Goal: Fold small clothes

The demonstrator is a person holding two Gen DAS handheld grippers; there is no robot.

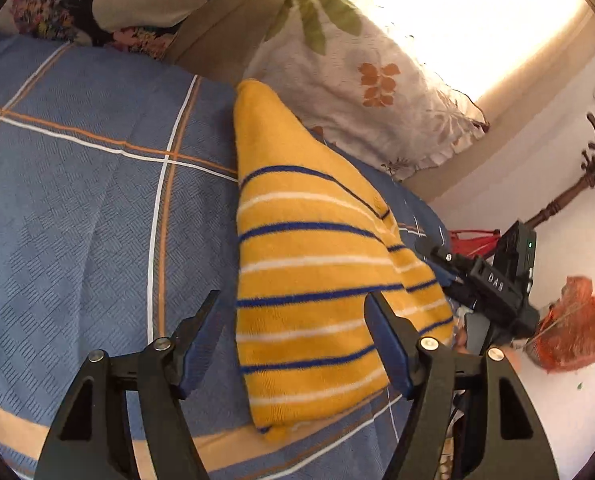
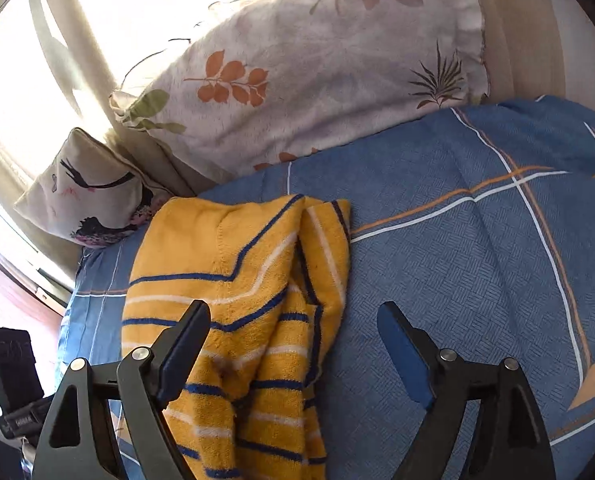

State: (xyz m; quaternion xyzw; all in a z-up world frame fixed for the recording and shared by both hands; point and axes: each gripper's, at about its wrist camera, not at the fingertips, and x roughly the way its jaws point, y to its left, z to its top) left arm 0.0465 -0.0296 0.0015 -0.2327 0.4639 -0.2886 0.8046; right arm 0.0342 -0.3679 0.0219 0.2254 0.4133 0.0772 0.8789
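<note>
A small yellow garment (image 1: 317, 280) with blue and white stripes lies folded lengthwise on the blue checked bedspread (image 1: 77, 220). My left gripper (image 1: 293, 300) is open and hovers over its near end, one finger on each side. In the right wrist view the same garment (image 2: 241, 300) lies bunched with a doubled-over edge. My right gripper (image 2: 293, 310) is open above its right side, with the left finger (image 2: 185, 344) over the cloth and the right finger over the bedspread (image 2: 477, 260). The right gripper also shows in the left wrist view (image 1: 437, 256) beside the garment's right edge.
A leaf-print pillow (image 1: 369, 92) (image 2: 317, 72) leans against the headboard beyond the garment. A second cushion (image 2: 85, 196) with a dark bird print lies at the bed's corner. A wooden coat stand (image 1: 589, 176) and red items (image 1: 577, 332) are off the bed's edge.
</note>
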